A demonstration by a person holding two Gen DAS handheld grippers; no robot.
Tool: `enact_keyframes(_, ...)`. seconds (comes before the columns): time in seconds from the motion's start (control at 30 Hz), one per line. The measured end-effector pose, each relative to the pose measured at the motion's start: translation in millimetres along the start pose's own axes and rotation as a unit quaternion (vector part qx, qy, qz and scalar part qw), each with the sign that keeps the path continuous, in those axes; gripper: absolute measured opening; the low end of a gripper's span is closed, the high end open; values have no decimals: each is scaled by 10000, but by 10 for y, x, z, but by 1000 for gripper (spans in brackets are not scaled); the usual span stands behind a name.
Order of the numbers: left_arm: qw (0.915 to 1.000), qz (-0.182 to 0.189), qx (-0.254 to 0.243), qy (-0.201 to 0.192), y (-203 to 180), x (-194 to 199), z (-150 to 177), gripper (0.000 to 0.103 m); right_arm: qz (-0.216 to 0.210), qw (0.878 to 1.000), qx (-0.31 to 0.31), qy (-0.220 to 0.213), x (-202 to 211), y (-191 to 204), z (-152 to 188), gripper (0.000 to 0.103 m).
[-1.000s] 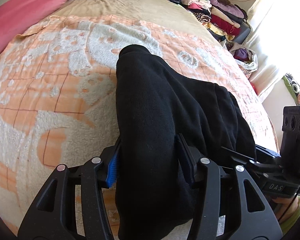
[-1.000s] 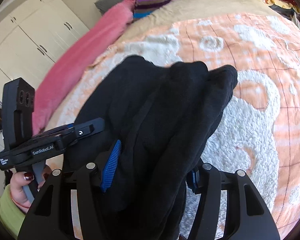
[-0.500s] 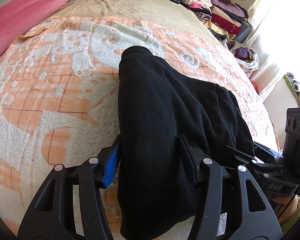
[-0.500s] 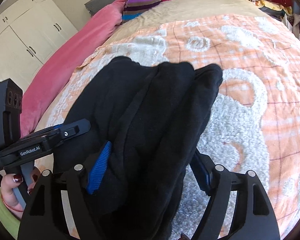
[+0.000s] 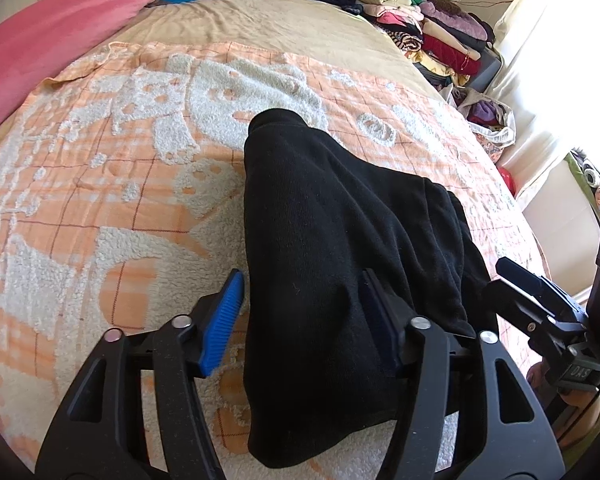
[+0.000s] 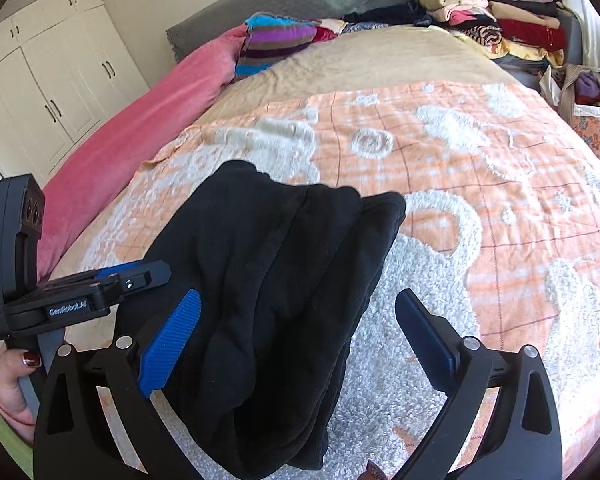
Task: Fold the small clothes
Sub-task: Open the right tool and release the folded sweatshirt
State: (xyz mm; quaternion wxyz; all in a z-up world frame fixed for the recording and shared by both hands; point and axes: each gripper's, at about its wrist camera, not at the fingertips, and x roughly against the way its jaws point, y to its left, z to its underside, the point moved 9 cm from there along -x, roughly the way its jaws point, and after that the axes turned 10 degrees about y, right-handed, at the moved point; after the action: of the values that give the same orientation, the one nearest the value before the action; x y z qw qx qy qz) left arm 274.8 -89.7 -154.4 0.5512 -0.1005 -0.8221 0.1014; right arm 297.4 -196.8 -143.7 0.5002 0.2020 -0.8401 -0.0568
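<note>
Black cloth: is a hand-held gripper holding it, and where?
Neither holds the black cloth. Both the right hand-held gripper and the left hand-held gripper are opening around its near end.

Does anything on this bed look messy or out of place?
The black garment lies bunched in uneven, lumpy folds on the orange-and-white blanket, its layers not lined up. Nothing looks spilled or damaged.

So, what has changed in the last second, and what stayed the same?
Both grippers are opening and letting go of the black garment: the right gripper now stands wide and clear of it, the left gripper less so. The garment stays folded on the orange blanket.
</note>
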Motion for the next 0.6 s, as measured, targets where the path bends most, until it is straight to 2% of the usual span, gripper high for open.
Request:
enact_keyframes(0.2, 10000, -10, -10, -68, 19, 93, 7, 60, -14, 9997, 2, -245, 134, 59, -66, 98)
enact_keyframes(0.5, 9996, -185, -48, -200, 44, 220, 9, 92, 22, 9991, -13, -429, 273, 85, -16, 98)
enact_keyframes(0.6, 9996, -163, -52, -206, 33, 264, 20, 93, 39, 9985, -54, -548, 350, 71, -15, 99)
